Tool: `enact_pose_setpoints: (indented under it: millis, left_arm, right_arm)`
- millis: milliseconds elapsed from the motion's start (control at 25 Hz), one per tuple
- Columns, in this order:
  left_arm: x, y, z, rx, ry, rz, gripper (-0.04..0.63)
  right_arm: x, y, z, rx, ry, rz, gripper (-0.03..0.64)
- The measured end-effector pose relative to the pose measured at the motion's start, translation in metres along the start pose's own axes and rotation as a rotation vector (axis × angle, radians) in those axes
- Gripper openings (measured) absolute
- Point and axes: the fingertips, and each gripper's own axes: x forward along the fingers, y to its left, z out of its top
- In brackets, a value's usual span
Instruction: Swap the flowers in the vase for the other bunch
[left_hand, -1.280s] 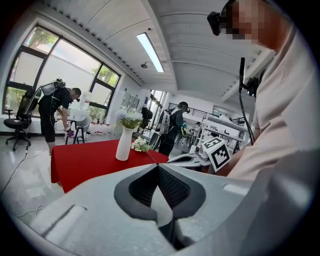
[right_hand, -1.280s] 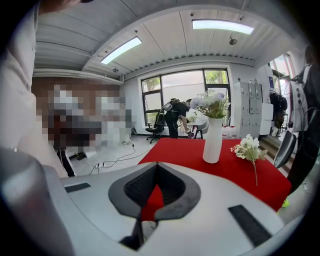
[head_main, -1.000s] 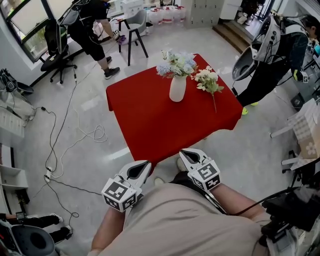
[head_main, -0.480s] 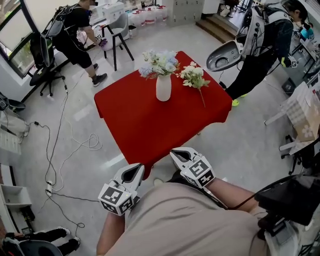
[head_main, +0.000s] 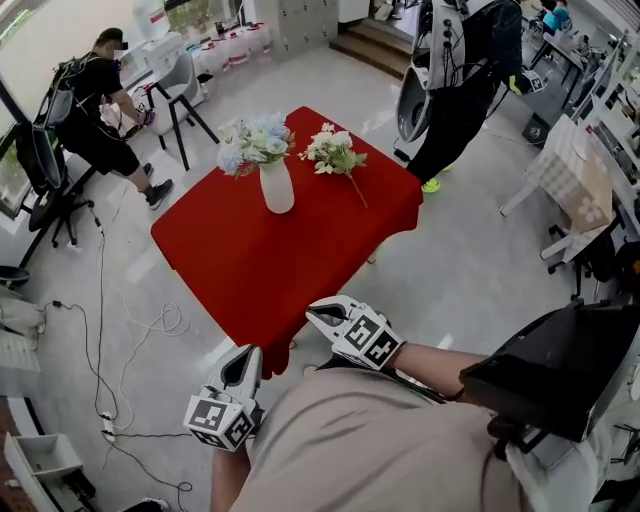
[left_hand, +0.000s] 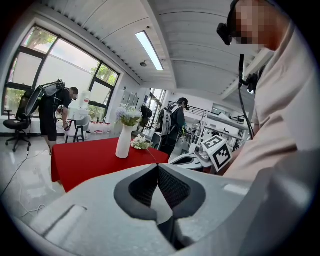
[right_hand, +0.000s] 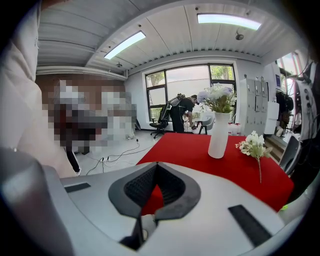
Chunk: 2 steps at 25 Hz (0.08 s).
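Only the head view takes in both tongs. The left gripper (head_main: 250, 352) and right gripper (head_main: 314, 309) are held close to the wearer's body, short of the red table (head_main: 250, 280). Each gripper's own view shows its jaws closed on nothing. One white vase (head_main: 277, 187) stands on the table holding one pale blue bunch (head_main: 255, 140). A second, white bunch (head_main: 333, 152) lies on the cloth just beside the vase. The left gripper view alone shows the right gripper's marker cube (left_hand: 216, 152). Two bystanders stand beyond the table, one at the left (head_main: 90, 120) and one at the right (head_main: 455, 80).
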Motion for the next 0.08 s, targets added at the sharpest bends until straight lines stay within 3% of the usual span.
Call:
enact_pose_setpoints:
  millis: [80]
  left_arm:
    - [-0.0012, -0.0003, -0.0013, -0.002, 0.001, 0.01, 0.008]
  right_arm:
    - [0.0003, 0.0016, -0.0022, 0.0, 0.007, 0.012, 0.012]
